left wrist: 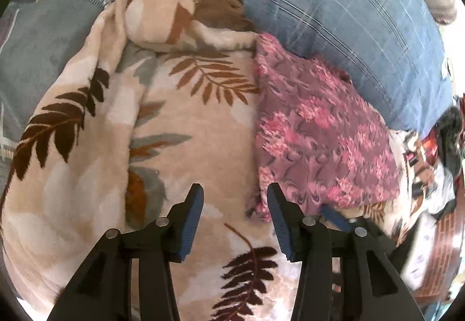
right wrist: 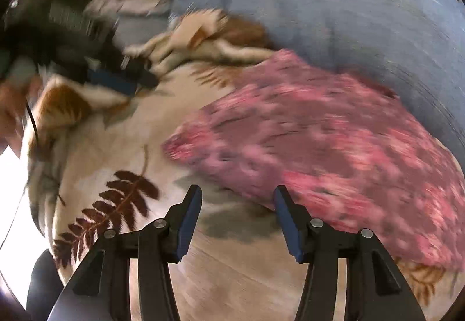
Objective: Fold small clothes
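Both the left gripper (left wrist: pixel 235 190) and right gripper (right wrist: pixel 238 193) gaped empty; the pink floral cloth (left wrist: pixel 319 129) lay just right of each, on a fern-print blanket (left wrist: pixel 180 129).

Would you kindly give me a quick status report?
Left gripper open, right gripper open, both empty. Pink floral cloth flat on leaf-print blanket. Nothing blocking.

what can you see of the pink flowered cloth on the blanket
The pink flowered cloth is thin fabric, mauve with pink blossoms. It lies flat in a rough rectangle, apparently folded, on the leaf-print blanket, its far edge against the blue checked bedding. Neither the left gripper nor the right gripper holds it; both are open.
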Tool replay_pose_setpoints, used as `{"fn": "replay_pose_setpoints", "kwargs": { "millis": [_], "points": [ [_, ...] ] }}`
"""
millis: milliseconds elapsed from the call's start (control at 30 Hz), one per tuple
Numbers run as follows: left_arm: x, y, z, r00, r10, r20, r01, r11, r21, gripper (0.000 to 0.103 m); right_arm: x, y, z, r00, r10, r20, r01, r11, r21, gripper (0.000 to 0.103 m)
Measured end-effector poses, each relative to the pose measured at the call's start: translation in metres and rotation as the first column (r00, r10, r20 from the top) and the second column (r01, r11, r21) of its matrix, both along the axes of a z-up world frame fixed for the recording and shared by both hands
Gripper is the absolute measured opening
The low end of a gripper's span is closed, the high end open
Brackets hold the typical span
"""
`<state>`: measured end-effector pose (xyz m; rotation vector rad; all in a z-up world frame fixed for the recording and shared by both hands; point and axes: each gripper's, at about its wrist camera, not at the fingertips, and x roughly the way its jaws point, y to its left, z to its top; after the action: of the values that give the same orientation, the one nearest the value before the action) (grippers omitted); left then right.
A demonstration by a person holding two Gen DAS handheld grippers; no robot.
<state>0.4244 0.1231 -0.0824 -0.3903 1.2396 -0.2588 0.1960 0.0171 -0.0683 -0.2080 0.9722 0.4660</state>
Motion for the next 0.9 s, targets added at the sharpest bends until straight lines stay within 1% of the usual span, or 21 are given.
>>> {"fn": "replay_pose_setpoints", "kwargs": {
  "millis": [67, 133, 200, 233, 267, 300, 333, 367, 433, 500, 567, 633, 733, 867, 900],
  "points": [
    [0.007, 0.007, -0.001, 1.0, 0.019, -0.01, -0.019, 1.0, -0.017, 0.046, 0.005, 0.016, -0.005, 0.999, 0.004, 0.04, -0.001, 0.999, -0.052, 0.06],
    [0.015, 0.012, -0.003, 0.999, 0.029, -0.022, -0.03, 0.999, -0.028, 0.046, 0.01, 0.032, -0.01, 0.996, 0.004, 0.092, 0.007, 0.993, -0.118, 0.062],
    [0.025, 0.013, -0.007, 0.998, 0.042, -0.036, -0.044, 0.998, -0.046, 0.047, 0.018, 0.048, -0.012, 0.989, -0.007, 0.151, 0.035, 0.983, -0.181, 0.062],
    [0.031, 0.015, -0.009, 0.998, 0.051, -0.047, -0.053, 0.997, -0.06, 0.047, 0.021, 0.05, -0.012, 0.986, -0.011, 0.165, 0.044, 0.979, -0.2, 0.059],
    [0.036, 0.015, -0.011, 0.997, 0.06, -0.054, -0.064, 0.995, -0.074, 0.047, 0.026, 0.053, -0.013, 0.982, -0.017, 0.187, 0.058, 0.975, -0.213, 0.043],
    [0.042, 0.017, -0.013, 0.996, 0.068, -0.062, -0.074, 0.993, -0.094, 0.047, 0.032, 0.052, -0.011, 0.982, -0.027, 0.189, 0.064, 0.979, -0.194, 0.024],
    [0.047, 0.018, -0.014, 0.995, 0.077, -0.066, -0.084, 0.99, -0.112, 0.048, 0.036, 0.046, -0.008, 0.982, -0.053, 0.18, 0.082, 0.984, -0.155, 0.006],
    [0.055, 0.018, -0.017, 0.994, 0.086, -0.071, -0.095, 0.986, -0.137, 0.048, 0.038, 0.04, -0.004, 0.979, -0.081, 0.188, 0.105, 0.987, -0.119, 0.005],
    [0.068, 0.017, -0.019, 0.993, 0.091, -0.071, -0.102, 0.979, -0.179, 0.056, 0.036, 0.017, 0.011, 0.961, -0.157, 0.228, 0.161, 0.987, 0.0, 0.005],
    [0.087, 0.011, -0.022, 0.994, 0.088, -0.07, -0.101, 0.972, -0.214, 0.06, 0.031, 0.001, 0.022, 0.947, -0.199, 0.254, 0.187, 0.98, 0.069, 0.005],
    [0.104, 0.002, -0.029, 0.994, 0.085, -0.073, -0.101, 0.965, -0.243, 0.062, 0.03, -0.011, 0.026, 0.939, -0.229, 0.255, 0.206, 0.972, 0.114, 0.005],
    [0.122, -0.013, -0.038, 0.993, 0.075, -0.086, -0.096, 0.958, -0.272, 0.063, 0.032, -0.02, 0.025, 0.94, -0.244, 0.238, 0.213, 0.966, 0.15, 0.004],
    [0.145, -0.035, -0.056, 0.992, 0.062, -0.114, -0.09, 0.96, -0.264, 0.063, 0.033, -0.025, 0.022, 0.946, -0.239, 0.219, 0.202, 0.963, 0.176, 0.004],
    [0.169, -0.062, -0.081, 0.985, 0.043, -0.167, -0.075, 0.98, -0.186, 0.063, 0.03, -0.027, 0.021, 0.95, -0.235, 0.207, 0.191, 0.959, 0.21, 0.004],
    [0.172, -0.067, -0.085, 0.983, 0.038, -0.178, -0.07, 0.982, -0.178, 0.063, 0.031, -0.028, 0.02, 0.95, -0.238, 0.201, 0.192, 0.955, 0.225, 0.004]
  ]
}}
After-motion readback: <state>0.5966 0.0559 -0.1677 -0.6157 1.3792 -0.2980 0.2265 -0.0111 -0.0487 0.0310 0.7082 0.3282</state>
